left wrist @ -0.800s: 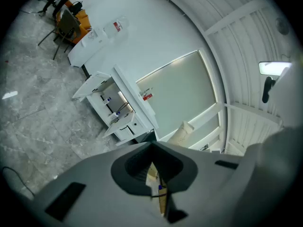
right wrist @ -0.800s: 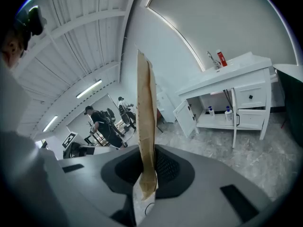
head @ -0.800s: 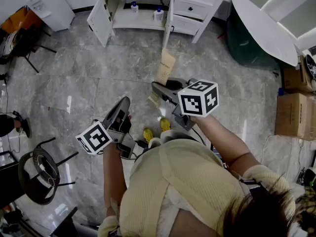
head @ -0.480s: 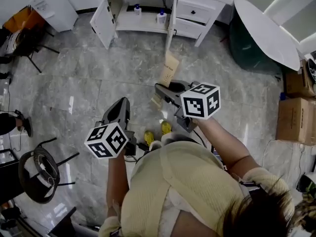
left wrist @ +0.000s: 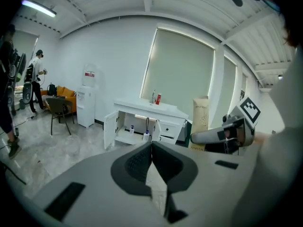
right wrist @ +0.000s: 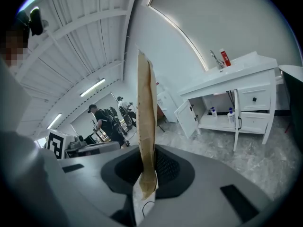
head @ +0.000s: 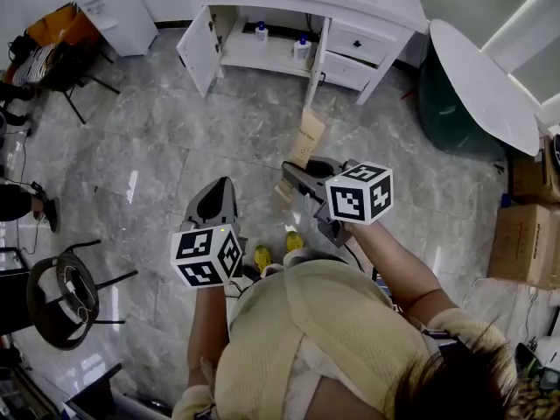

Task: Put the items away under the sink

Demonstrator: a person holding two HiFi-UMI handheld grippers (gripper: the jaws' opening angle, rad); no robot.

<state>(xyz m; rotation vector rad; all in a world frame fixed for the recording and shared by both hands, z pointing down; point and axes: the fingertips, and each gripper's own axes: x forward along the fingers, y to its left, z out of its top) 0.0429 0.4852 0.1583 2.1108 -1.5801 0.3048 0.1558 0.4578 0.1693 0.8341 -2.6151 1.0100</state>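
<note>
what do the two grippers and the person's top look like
The left gripper and right gripper are grey wedge-shaped shells with black ribbed pads inside the jaws. Each carries a white cube with black square markers. The person wears a pale yellow short-sleeved top.

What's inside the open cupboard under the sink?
In the cupboard, two small bottles with blue tops stand on the shelf: one at the back, one further right. The drawers beside it are shut, so their insides cannot be seen.
</note>
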